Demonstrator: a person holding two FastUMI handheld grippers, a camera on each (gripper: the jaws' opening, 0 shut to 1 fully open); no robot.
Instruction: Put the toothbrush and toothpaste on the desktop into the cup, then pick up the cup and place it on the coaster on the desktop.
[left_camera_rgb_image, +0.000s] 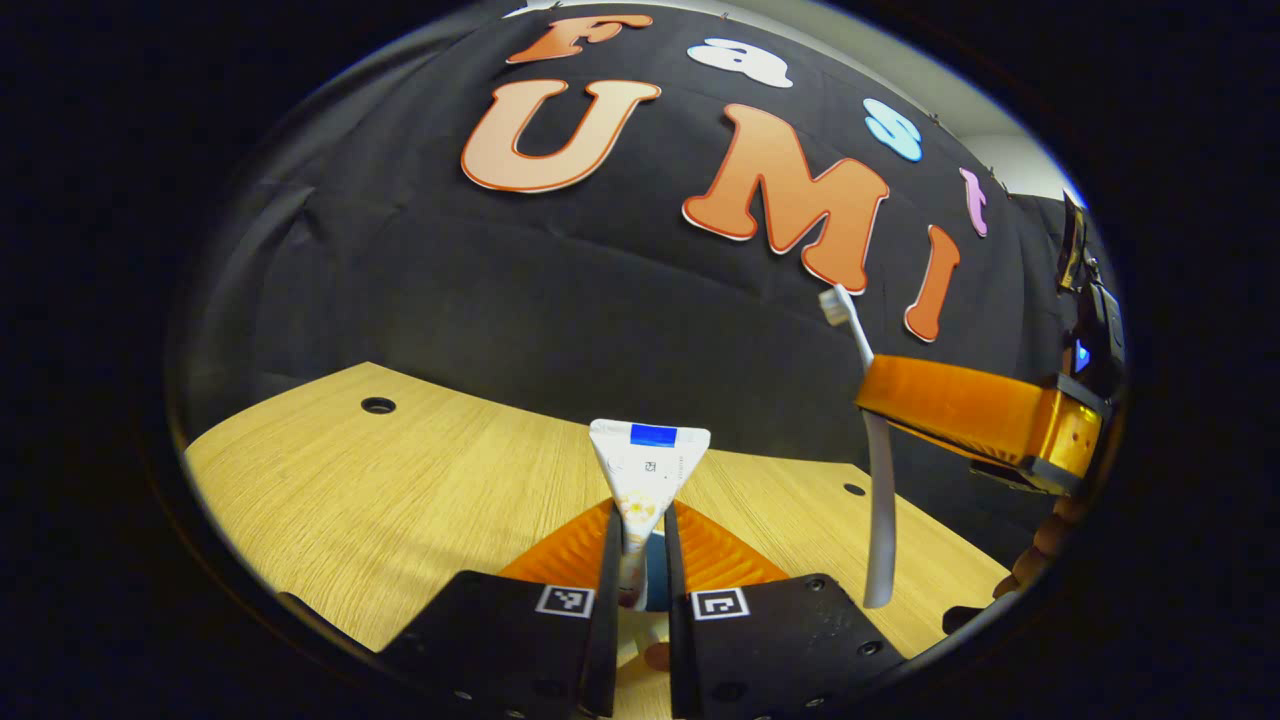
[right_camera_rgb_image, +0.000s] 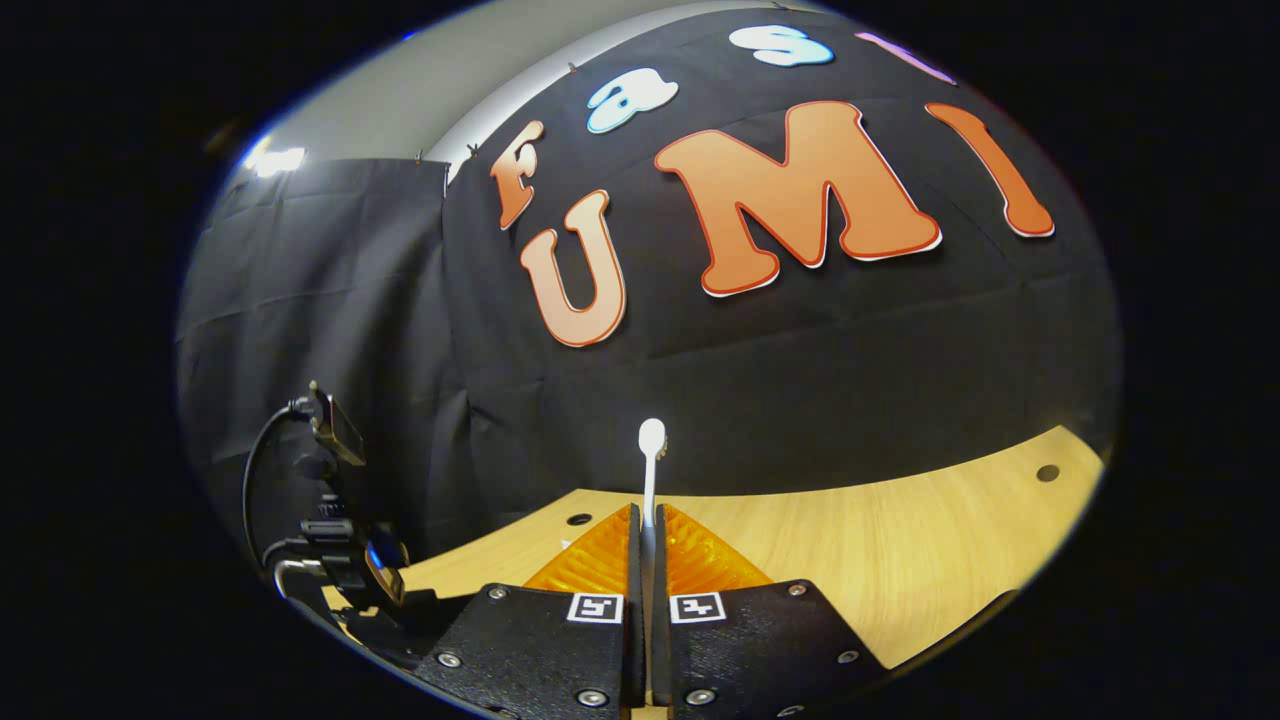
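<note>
Both tools loaded, both lifted off the desktop (left_camera_rgb_image: 400, 500). In the left gripper view my left gripper (left_camera_rgb_image: 640, 545) has its jaws drawn in narrow and clamped on the toothpaste (left_camera_rgb_image: 648, 470): the tube stands nearly upright between the two fingers, flat crimped end up, with a blue patch along that top edge, and its lower part runs down into the gap, where I cannot make out the cap. Light wood desktop lies beneath and beyond it, with a small round hole (left_camera_rgb_image: 378, 405) at the far left and another (left_camera_rgb_image: 853, 489) right of the tube. Same view, to the right: the right gripper (left_camera_rgb_image: 880, 400) comes in from the side with its fingers closed on the toothbrush (left_camera_rgb_image: 880, 500), which hangs close to vertical, bristle head up against the wall cloth and handle end down, clear of the wood. A person's fingers (left_camera_rgb_image: 1040, 550) show at the right edge below that tool. In the right gripper view, the right gripper (right_camera_rgb_image: 645, 540) has its jaws almost together, pinching the toothbrush (right_camera_rgb_image: 650, 470) by the handle; the head rises above the fingertips. The other tool's body and cable (right_camera_rgb_image: 340, 560) sit low at the left of that view. I cannot locate cup or coaster from these frames
</note>
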